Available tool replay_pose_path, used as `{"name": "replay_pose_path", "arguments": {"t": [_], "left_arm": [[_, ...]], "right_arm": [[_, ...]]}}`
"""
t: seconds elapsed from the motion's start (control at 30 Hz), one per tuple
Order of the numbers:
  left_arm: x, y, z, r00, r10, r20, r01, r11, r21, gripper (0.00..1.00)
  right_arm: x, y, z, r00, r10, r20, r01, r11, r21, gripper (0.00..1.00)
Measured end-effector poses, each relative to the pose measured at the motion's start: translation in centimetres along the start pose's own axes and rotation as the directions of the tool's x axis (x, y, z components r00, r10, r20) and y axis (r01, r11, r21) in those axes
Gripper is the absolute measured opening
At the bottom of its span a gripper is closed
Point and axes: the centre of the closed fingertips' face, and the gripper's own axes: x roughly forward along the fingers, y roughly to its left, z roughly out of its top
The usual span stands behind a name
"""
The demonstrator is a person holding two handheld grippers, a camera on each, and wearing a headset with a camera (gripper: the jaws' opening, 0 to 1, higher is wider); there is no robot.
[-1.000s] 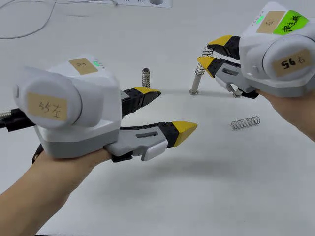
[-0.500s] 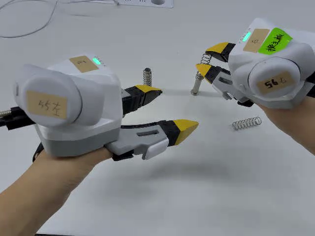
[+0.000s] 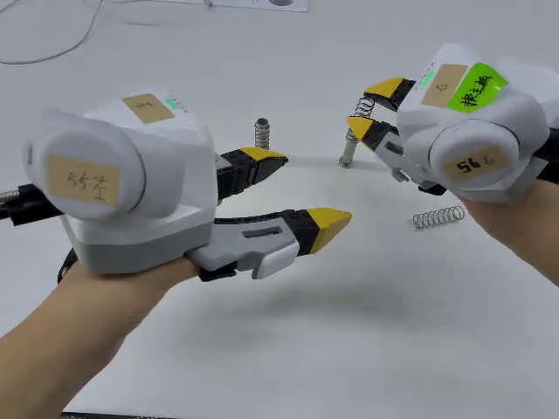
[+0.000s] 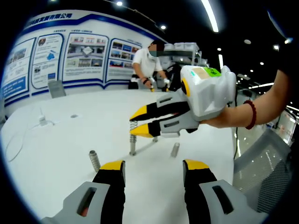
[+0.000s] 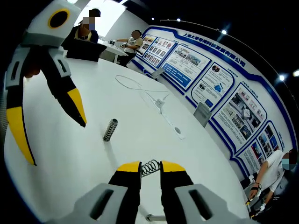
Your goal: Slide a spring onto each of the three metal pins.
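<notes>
My right gripper [image 3: 374, 106] is shut on a small steel spring [image 3: 364, 106] and holds it tilted over an upright metal pin [image 3: 348, 154]; the spring's lower end sits at the pin's top. A second pin [image 3: 261, 133], to the left, wears a spring. In the left gripper view a third, bare pin [image 4: 174, 149] stands behind the right gripper [image 4: 137, 122]. One loose spring [image 3: 438, 216] lies on the table to the right. My left gripper [image 3: 301, 188] hovers open and holds nothing, short of the sprung pin [image 4: 95, 160]. The right gripper view has the held spring [image 5: 150, 166] between the jaws.
The white table [image 3: 349, 332] has free room in front of both grippers. A white cable [image 3: 52, 54] curls at the far left, and a power strip [image 3: 262, 4] lies at the far edge. People [image 4: 149, 65] work at another bench beyond.
The right gripper's body has swung left and down, rolling a little, while its tips and the spring stayed over the pin. The left gripper has hardly moved.
</notes>
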Motion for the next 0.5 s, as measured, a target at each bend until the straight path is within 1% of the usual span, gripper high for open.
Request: {"name": "replay_pose_path", "arguments": {"t": [0.33, 0.43, 0.5], "left_arm": [[-0.1, 0.2, 0.0, 1.0, 0.005, 0.001, -0.005, 1.0, -0.001, 0.51], [-0.1, 0.2, 0.0, 1.0, 0.005, 0.0, -0.005, 1.0, -0.001, 0.51], [-0.1, 0.2, 0.0, 1.0, 0.005, 0.001, -0.005, 1.0, -0.002, 0.5]], "right_arm": [[0.4, 0.7, -0.5, 0.9997, 0.009, -0.022, -0.009, 1.0, -0.007, 0.16], [0.5, 1.0, -0.7, 0.9995, 0.015, -0.028, -0.015, 1.0, -0.007, 0.16], [0.5, 1.5, -0.9, 0.9991, 0.025, -0.033, -0.026, 1.0, -0.011, 0.14]]}}
